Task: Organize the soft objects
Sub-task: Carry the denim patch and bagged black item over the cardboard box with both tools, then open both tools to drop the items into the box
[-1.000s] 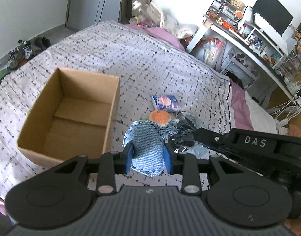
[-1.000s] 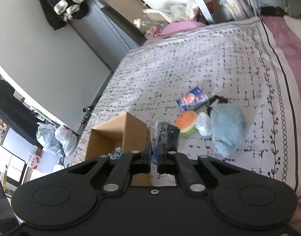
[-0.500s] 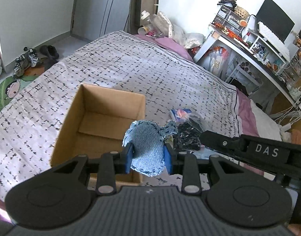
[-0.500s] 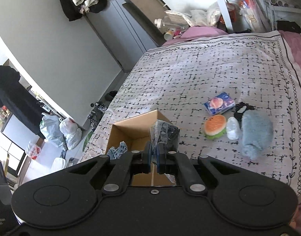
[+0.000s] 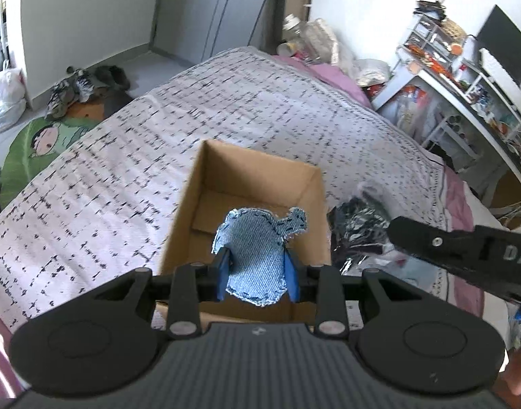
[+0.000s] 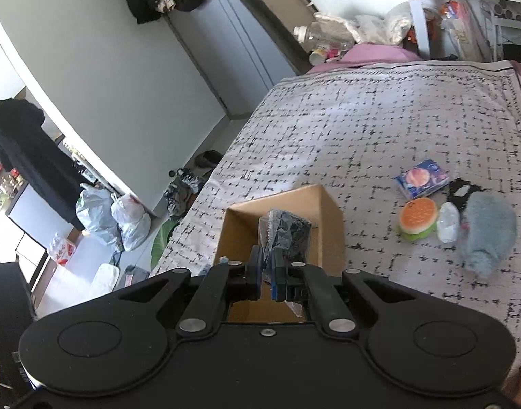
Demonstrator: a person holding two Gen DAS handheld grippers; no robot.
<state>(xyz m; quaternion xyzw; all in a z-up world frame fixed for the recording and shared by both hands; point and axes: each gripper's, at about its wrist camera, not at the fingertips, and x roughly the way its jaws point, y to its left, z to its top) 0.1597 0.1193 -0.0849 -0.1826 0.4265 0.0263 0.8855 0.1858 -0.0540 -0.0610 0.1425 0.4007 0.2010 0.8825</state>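
Note:
My left gripper (image 5: 257, 274) is shut on a blue denim plush (image 5: 258, 248) and holds it over the open cardboard box (image 5: 253, 170) on the bed. My right gripper (image 6: 268, 277) is shut on a clear plastic bag of dark fabric (image 6: 284, 230), above the same cardboard box (image 6: 328, 218). In the left wrist view that bag of dark fabric (image 5: 357, 221) hangs just right of the box, in front of the right gripper's black body (image 5: 465, 248). The box floor that shows is bare.
On the patterned bedspread (image 6: 380, 119) to the right lie a burger toy (image 6: 418, 217), a blue tissue pack (image 6: 420, 182), a small white item (image 6: 448, 226) and a fluffy grey-blue plush (image 6: 487, 235). A cluttered desk (image 5: 465, 78) stands right of the bed; shoes and bags lie on the floor at left.
Both grippers have moved left from the pile of items to above the box, each carrying its load. The box now sits under them instead of off to the left.

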